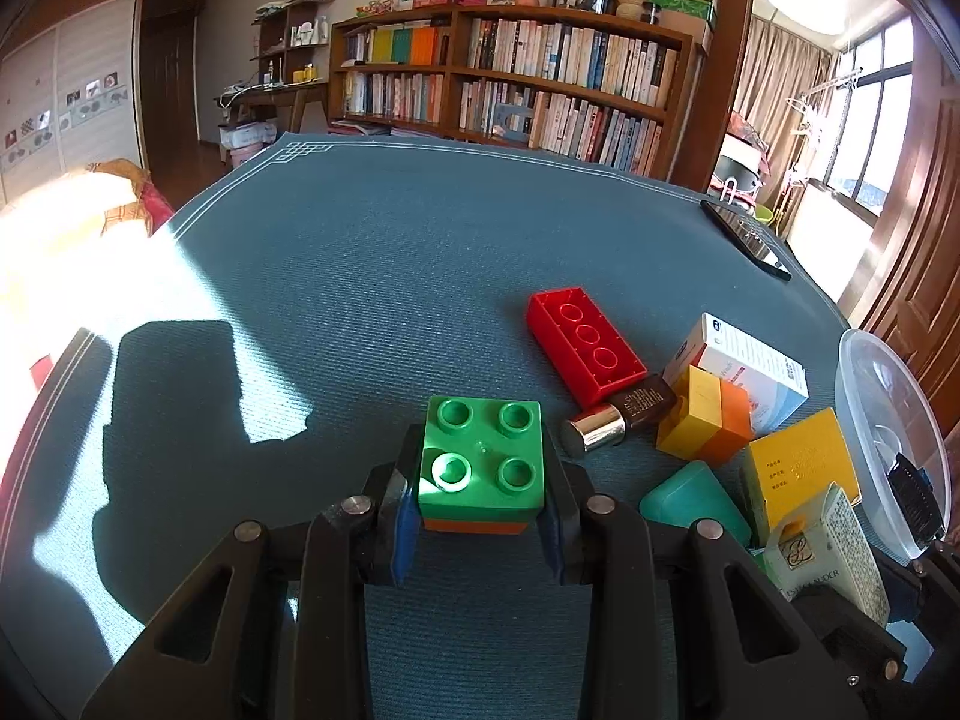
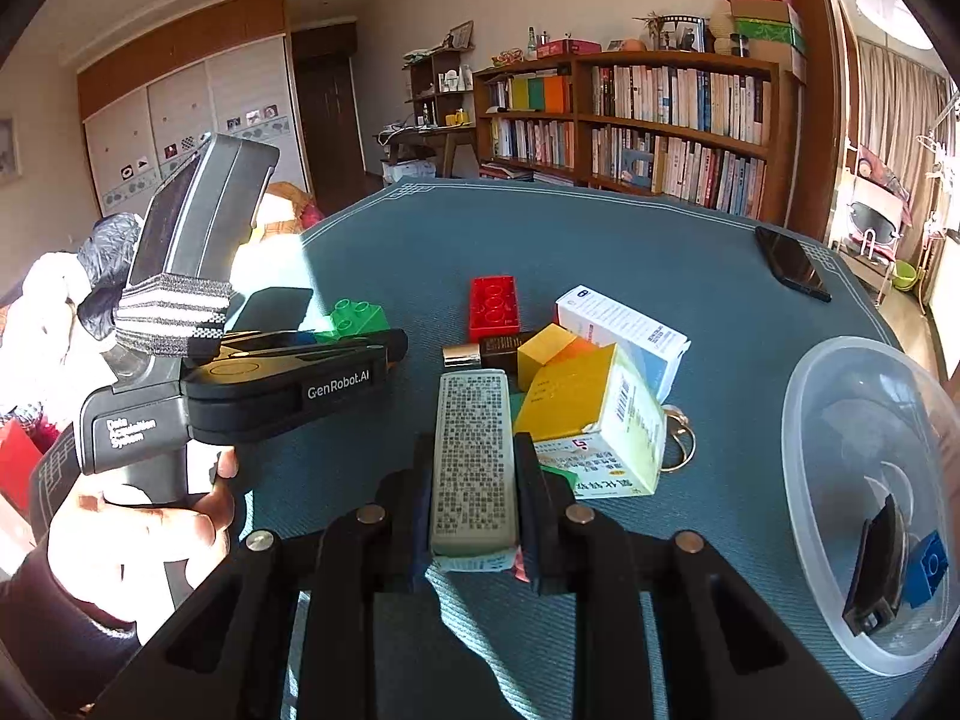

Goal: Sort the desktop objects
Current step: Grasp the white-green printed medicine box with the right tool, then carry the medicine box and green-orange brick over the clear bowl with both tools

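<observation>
We see the left gripper (image 1: 480,516) clamped on a green block (image 1: 483,459) that sits on an orange piece, only a thin orange strip of which shows beneath it; in the right wrist view the same block (image 2: 351,318) is half hidden behind the gripper's body, held by a hand (image 2: 138,528) whose sleeve runs off the frame. The right gripper (image 2: 474,498) is clamped on a tall grey-white box (image 2: 474,462) covered in fine print that we cannot read; its lower end is cut off by the fingers.

On the blue tablecloth (image 1: 360,270) we count one red block (image 1: 585,345) lying hollow side up, one yellow-and-orange block (image 1: 705,414), one brown bottle with a silver cap (image 1: 618,420) lying on its side, one white box (image 1: 750,369), one yellow box (image 1: 801,471) and one teal piece (image 1: 690,498) mostly buried under its neighbours; all crowd together and touch. A gold ring (image 2: 681,438) peeks out from behind the yellow box, partly covered. One dark phone (image 2: 792,264) lies well apart near the far edge.

One clear plastic bowl (image 2: 810,420) stands at the right, its rim cut off by the frame; inside we make out one blue block (image 2: 927,570) and one black object (image 2: 876,570) that we cannot identify.
</observation>
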The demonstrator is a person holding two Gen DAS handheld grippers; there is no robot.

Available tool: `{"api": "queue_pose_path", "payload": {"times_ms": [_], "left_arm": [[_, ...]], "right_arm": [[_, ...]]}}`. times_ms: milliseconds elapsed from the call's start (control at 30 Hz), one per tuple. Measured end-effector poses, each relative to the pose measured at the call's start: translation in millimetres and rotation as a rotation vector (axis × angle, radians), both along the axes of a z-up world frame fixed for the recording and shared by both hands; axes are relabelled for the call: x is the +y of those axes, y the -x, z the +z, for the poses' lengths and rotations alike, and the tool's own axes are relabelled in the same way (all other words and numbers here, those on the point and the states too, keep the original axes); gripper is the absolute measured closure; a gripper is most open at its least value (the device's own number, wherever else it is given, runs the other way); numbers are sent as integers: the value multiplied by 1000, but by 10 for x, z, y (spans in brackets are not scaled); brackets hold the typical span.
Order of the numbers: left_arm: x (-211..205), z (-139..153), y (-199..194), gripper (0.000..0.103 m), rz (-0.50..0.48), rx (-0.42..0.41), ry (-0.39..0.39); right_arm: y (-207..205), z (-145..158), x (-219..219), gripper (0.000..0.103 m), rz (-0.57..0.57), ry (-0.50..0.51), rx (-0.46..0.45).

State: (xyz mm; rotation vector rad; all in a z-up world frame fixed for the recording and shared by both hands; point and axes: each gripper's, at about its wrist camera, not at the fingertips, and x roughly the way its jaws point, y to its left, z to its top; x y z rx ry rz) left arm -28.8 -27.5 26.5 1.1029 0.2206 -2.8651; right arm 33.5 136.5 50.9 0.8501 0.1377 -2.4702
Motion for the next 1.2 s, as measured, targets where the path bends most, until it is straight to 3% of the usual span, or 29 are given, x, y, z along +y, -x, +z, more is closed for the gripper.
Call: {"api": "queue_pose_path", "payload": {"times_ms": [200,1200], "left_arm": [[38,35,-15,68,-1,20,22],[399,283,-119,68,-33,84,135]], "right_arm": [[-41,105,101,76,-24,64,8],[-68,201,985,76,-291,152,57]]}}
